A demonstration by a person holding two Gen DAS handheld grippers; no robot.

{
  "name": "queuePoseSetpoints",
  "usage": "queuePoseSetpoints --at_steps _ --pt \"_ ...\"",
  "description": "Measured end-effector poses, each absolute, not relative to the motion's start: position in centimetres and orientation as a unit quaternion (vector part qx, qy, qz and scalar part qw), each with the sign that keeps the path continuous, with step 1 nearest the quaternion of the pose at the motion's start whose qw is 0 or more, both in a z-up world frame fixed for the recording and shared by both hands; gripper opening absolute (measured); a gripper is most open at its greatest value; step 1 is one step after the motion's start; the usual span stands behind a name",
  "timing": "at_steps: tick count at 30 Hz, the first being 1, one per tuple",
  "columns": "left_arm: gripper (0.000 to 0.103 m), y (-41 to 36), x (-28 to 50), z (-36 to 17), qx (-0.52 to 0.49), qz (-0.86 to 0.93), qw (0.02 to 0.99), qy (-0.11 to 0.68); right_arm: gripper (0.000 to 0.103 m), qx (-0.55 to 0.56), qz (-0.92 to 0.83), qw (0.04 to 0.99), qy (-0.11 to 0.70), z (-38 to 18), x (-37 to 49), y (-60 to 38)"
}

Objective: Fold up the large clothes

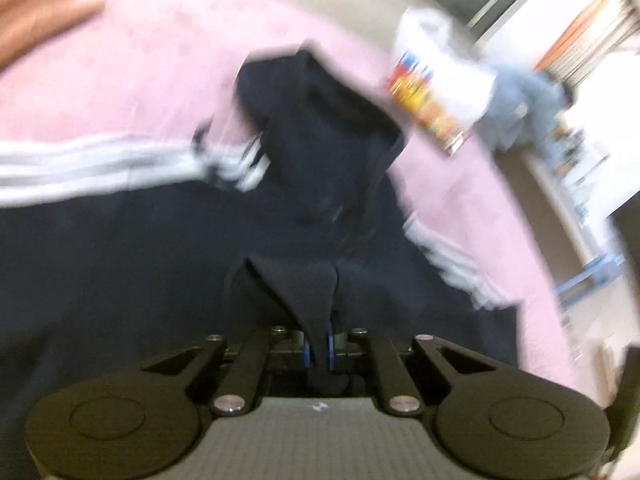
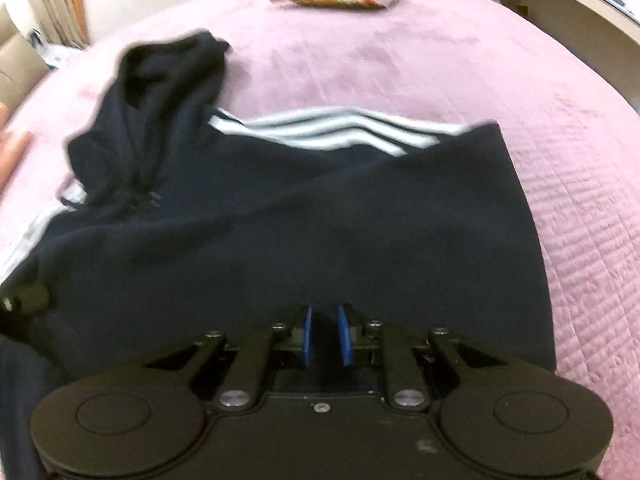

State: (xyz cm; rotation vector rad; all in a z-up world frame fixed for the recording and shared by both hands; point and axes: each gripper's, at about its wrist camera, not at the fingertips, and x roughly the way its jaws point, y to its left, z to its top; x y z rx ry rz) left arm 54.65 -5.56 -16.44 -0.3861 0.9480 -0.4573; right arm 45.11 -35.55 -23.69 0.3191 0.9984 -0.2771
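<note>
My left tool (image 1: 319, 350) is clamped on the hem of the navy hoodie (image 2: 280, 220) lying on the pink bed (image 2: 520, 140); my right tool (image 2: 325, 336) pinches the hem too. Next, I'd carry the hem toward the hood (image 2: 160, 92).

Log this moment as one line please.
task: fold hoodie | left hand-held gripper: shut on hoodie fabric | right hand-held gripper: grip unclear | surface: pink bedspread
</note>
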Motion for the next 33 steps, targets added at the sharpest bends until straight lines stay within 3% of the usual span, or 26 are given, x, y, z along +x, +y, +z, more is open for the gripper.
queuePoseSetpoints --at_steps 4,7,9,11,14,19,24,28,33 --pt "0.009 -2.9 54.8 -12.4 -0.166 -0.195 0.885 0.389 0.02 0.151 -0.118 0.877 0.441 -21.1 45.1 -33.8" --pt "0.009 -0.1 55.5 -13.1 -0.132 -0.136 0.896 0.402 0.02 0.157 -0.111 0.883 0.428 -20.4 45.5 -32.7" --pt "0.018 0.9 56.1 -15.9 -0.087 -0.097 0.886 0.446 0.02 0.146 -0.119 0.881 0.433 -21.0 46.1 -32.1" --pt "0.038 1.0 56.6 -19.4 -0.032 -0.066 0.867 0.492 0.021 0.136 -0.14 0.867 0.459 -22.7 46.7 -31.8" --pt "0.045 0.8 55.9 -19.8 0.004 -0.064 0.88 0.47 0.024 0.109 -0.139 0.845 0.504 -25.5 47.9 -31.3" --pt "0.046 1.1 53.5 -15.0 -0.002 -0.054 0.916 0.398 0.025 0.122 -0.112 0.859 0.484 -22.4 47.5 -32.1" --pt "0.045 -2.2 53.9 -15.7 -0.062 -0.194 0.878 0.434 0.031 0.087 -0.121 0.868 0.474 -20.8 46.5 -30.6" --pt "0.019 -4.3 54.7 -21.6 -0.033 -0.145 0.844 0.515 0.032 0.073 -0.129 0.825 0.546 -24.2 47.5 -29.9" --pt "0.019 -2.9 52.9 -20.2 -0.051 -0.143 0.857 0.493 0.033 0.087 -0.125 0.807 0.571 -24.6 48.8 -30.6"
